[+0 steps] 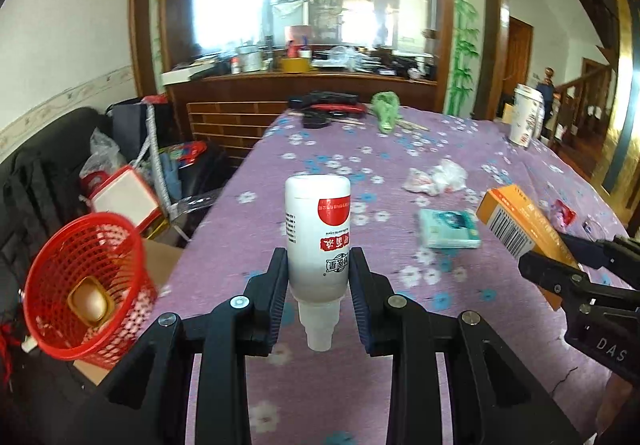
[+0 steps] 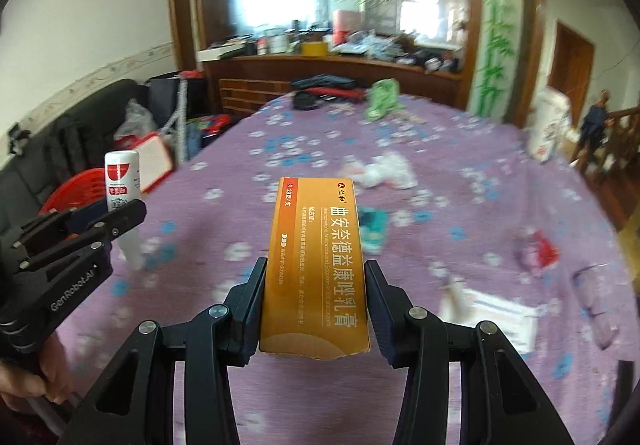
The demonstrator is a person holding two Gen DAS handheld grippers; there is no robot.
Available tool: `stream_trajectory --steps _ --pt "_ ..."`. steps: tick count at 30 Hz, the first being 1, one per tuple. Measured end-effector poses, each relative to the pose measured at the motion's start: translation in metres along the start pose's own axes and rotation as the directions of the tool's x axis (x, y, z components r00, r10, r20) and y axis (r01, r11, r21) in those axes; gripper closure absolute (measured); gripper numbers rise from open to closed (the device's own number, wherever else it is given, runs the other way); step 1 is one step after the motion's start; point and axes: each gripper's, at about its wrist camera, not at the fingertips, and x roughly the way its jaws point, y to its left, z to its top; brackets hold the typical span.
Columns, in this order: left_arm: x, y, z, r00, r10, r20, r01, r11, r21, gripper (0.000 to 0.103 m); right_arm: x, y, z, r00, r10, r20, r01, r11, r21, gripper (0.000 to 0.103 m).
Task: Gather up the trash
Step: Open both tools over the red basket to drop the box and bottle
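Left hand-held gripper (image 1: 319, 277) clamps white bottle (image 1: 318, 237); right hand-held gripper (image 2: 316, 301) clamps orange "仁和" box (image 2: 316, 265).

Your right wrist view smears the crumpled wrapper (image 2: 386, 169) and teal packet (image 2: 374, 229) beyond the orange box (image 2: 316, 269). From the left wrist, that box's near end hides behind the right gripper (image 1: 560, 265).
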Motion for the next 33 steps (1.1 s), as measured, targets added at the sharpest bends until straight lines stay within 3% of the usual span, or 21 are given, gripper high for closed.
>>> stream_trajectory --steps 11,21,26,33 --pt "-0.012 0.110 -0.007 0.992 0.127 -0.015 -0.127 0.979 -0.158 0.074 0.025 0.076 0.032 0.976 0.206 -0.070 -0.208 0.978 -0.030 0.053" --pt "-0.017 0.216 -0.025 0.967 0.249 -0.063 -0.256 0.924 -0.283 0.074 0.063 0.170 0.059 0.922 0.355 -0.155 -0.369 0.927 -0.072 0.053" --pt "-0.014 0.243 -0.028 0.959 0.272 -0.083 -0.284 0.912 -0.296 0.074 0.077 0.216 0.076 0.892 0.417 -0.174 -0.436 0.895 -0.095 0.053" --pt "-0.011 0.259 -0.026 0.957 0.277 -0.087 -0.290 0.909 -0.299 0.074 0.099 0.267 0.091 0.870 0.453 -0.194 -0.479 0.871 -0.109 0.053"
